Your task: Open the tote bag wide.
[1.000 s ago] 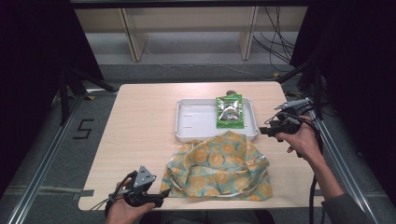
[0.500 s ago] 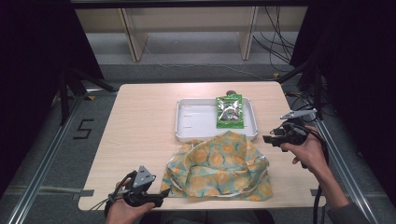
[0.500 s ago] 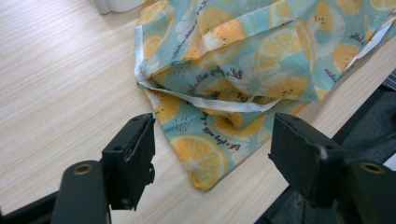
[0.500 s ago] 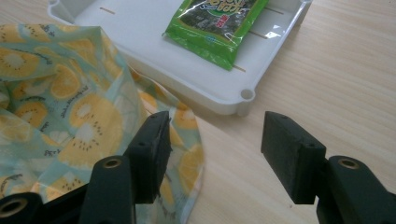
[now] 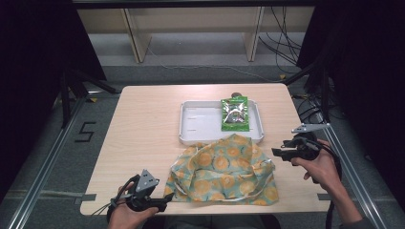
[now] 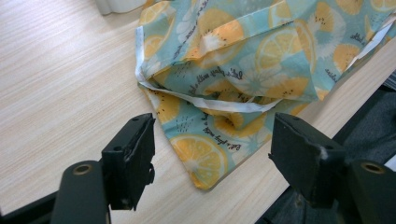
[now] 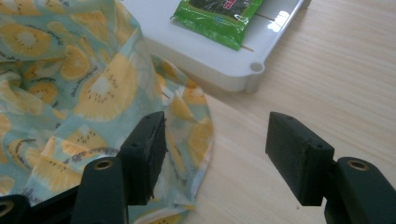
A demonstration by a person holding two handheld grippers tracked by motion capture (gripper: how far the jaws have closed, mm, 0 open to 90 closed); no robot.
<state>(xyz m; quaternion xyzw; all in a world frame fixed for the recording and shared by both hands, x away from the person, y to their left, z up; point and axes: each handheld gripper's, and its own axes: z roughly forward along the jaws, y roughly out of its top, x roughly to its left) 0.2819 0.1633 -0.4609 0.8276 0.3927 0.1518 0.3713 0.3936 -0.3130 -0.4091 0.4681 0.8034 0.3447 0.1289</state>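
Observation:
A teal cloth bag printed with orange slices (image 5: 224, 169) lies crumpled on the wooden table, just in front of a white tray (image 5: 200, 121). A green snack packet (image 5: 235, 114) lies in the tray's right half. My left gripper (image 5: 162, 204) rests at the table's near edge, open, its jaws pointing at the cloth's near-left corner (image 6: 205, 158) without touching it. My right gripper (image 5: 276, 152) hovers at the cloth's right edge. Its jaws have just been opening and grip nothing; the cloth's hem (image 7: 187, 121) lies under the left jaw, bare wood under the gap (image 7: 215, 135).
The tray's corner (image 7: 252, 67) and the packet (image 7: 219, 14) sit just beyond the right gripper. Bare wood (image 5: 143, 133) stretches left of the tray and cloth. Metal rails run along both sides of the table, with dark curtains and cables behind.
My right hand has come toward the near side along the table's right edge, from beside the tray to beside the cloth, its jaws standing wider. The left hand has stayed put.

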